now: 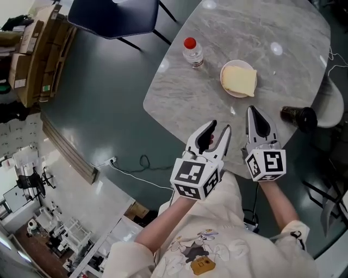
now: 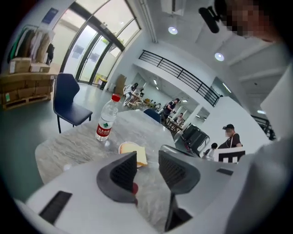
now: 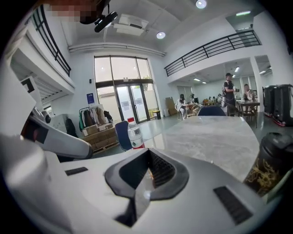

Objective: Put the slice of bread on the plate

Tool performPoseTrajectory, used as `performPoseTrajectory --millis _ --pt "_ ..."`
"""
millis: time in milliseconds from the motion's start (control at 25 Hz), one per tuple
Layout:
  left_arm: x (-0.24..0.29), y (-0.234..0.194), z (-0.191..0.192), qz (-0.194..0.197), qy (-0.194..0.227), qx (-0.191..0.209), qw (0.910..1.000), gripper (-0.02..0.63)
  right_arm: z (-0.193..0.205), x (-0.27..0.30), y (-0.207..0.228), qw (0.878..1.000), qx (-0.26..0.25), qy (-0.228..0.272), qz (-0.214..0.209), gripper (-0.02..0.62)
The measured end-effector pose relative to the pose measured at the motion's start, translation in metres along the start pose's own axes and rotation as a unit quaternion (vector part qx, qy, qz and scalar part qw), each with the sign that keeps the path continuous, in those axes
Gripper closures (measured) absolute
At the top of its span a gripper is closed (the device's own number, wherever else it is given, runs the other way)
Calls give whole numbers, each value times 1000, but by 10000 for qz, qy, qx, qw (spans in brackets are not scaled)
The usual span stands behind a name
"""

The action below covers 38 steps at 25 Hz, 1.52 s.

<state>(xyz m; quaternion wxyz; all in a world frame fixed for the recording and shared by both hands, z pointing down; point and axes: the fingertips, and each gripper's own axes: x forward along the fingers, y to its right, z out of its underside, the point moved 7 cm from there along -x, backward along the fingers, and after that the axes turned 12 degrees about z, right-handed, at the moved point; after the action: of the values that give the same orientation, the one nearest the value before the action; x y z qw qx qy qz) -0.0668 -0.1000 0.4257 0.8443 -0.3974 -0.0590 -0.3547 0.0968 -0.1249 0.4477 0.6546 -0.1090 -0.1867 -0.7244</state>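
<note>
1. The slice of bread point(image 1: 240, 80) is lying flat on the small round plate point(image 1: 235, 94), covering most of it, out on the grey marble table point(image 1: 272, 32).
2. A clear water bottle point(image 1: 192, 52) with a red cap is standing upright to the left of the plate, near it but not touching. A dark container point(image 1: 299, 117) with a gold pattern is sitting at the table's right edge.
3. My left gripper point(image 1: 220, 127) is hovering over the table's near edge, well short of the plate. Its jaws are standing partly apart and gripping nothing, and the bread is showing beyond the gap.
4. My right gripper point(image 1: 252, 110) is hovering just beside the left one, pointing toward the plate. Its jaws are pressing together on nothing.
5. A dark blue chair point(image 1: 117, 16) is standing on the floor past the table's far left corner.
</note>
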Motion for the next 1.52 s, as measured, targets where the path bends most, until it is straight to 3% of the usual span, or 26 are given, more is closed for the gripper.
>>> performPoseTrajectory --millis 80,240,320,800,1280,1520 --pt "-20 7 -1 -6 51 236 9997 487 -8 -10 -9 9999 -65 90 -64 589" --pt "-52 23 10 114 -18 311 9994 576 -18 -37 -22 9993 -239 256 -163 589" --pt "-68 33 18 71 -83 509 9986 595 -20 -56 -25 9989 -278 325 -176 589" --pt "-168 63 41 260 26 1023 9944 595 -18 -167 -102 9978 -292 456 -387 589" --pt "-238 116 92 571 51 1487 9872 595 16 -296 -145 9976 -317 574 -204 589" --pt "-293 115 116 519 -15 1471 9877 595 32 -330 -182 9978 -219 628 -59 589"
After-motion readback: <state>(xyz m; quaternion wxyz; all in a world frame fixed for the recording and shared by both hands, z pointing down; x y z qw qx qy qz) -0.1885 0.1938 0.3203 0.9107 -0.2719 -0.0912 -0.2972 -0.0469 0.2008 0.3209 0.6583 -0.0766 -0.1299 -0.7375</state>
